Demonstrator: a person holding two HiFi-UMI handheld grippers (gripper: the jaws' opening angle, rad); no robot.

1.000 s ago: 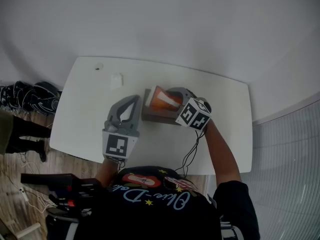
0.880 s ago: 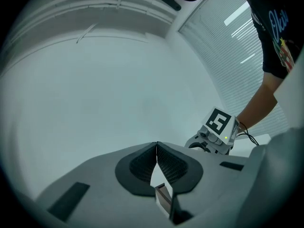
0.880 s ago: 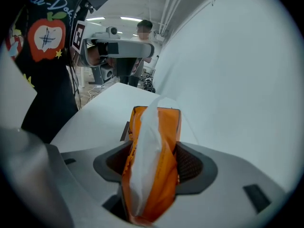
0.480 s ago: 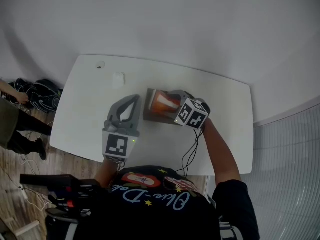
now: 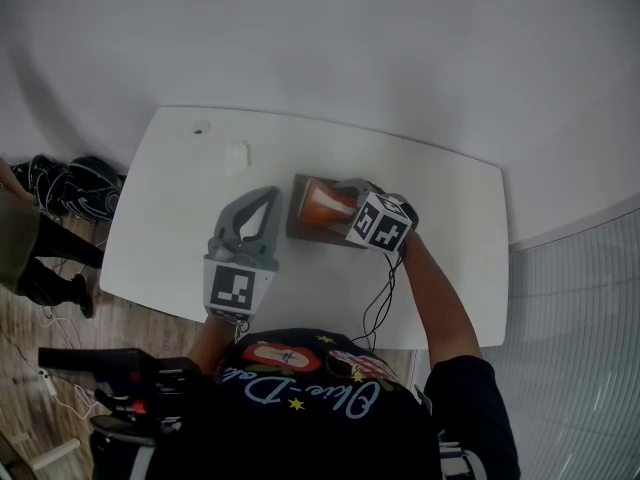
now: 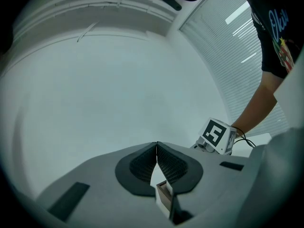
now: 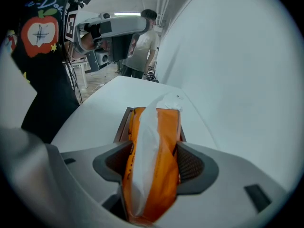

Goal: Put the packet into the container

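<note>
**Packet clamped over the container, right gripper a shade farther in**

The white table point(image 5: 150, 218) lay under me much as it had a second before. The brown container point(image 5: 296, 230) sat in the same place near its middle.

My left gripper point(image 5: 268, 196) had not moved from just beside the container's left side. Its fingers met at the tips with nothing between them, and a corner of the container showed below them in the left gripper view.

My right gripper point(image 7: 154, 161) had crept a little farther over the container than a second earlier. Its fingers were closed part-way, pressing both sides of the orange packet point(image 7: 154, 146).

I held the packet by its near end. Its far end pointed down into the container's opening, though I could not tell whether it touched the bottom.

A small white scrap point(image 5: 237, 155) lay apart, towards the table's far left corner.
</note>
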